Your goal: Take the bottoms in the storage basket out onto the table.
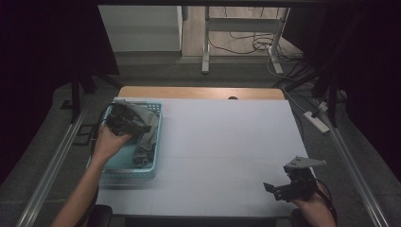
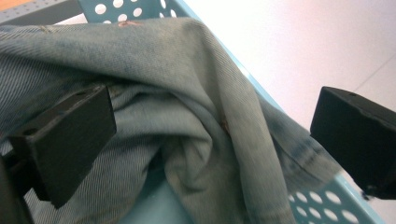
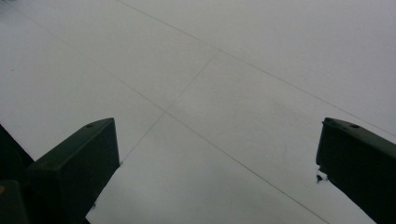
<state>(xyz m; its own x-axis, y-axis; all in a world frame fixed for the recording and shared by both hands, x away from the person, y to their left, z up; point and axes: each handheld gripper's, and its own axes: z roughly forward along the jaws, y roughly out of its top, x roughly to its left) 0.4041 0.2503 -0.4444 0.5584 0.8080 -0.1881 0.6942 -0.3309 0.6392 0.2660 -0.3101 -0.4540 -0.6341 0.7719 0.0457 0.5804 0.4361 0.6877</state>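
A light blue perforated basket [image 1: 158,142] sits at the table's left side, with a crumpled piece of faded denim [image 1: 145,133] in it. My left gripper [image 1: 137,124] hovers over the basket's far end, open, its jaws spread on either side of a denim fold [image 2: 205,121]; the left jaw touches the cloth. The basket rim [image 2: 327,200] shows under the denim. My right gripper [image 1: 272,189] rests near the table's front right, open, above the bare white tabletop [image 3: 224,93] with nothing between its jaws.
The white table [image 1: 227,142] has a wooden strip along its far edge [image 1: 198,92]. Metal rails run along both sides [image 1: 52,165]. A power strip [image 1: 318,120] and cables lie on the floor at the right, desk legs [image 1: 206,42] beyond.
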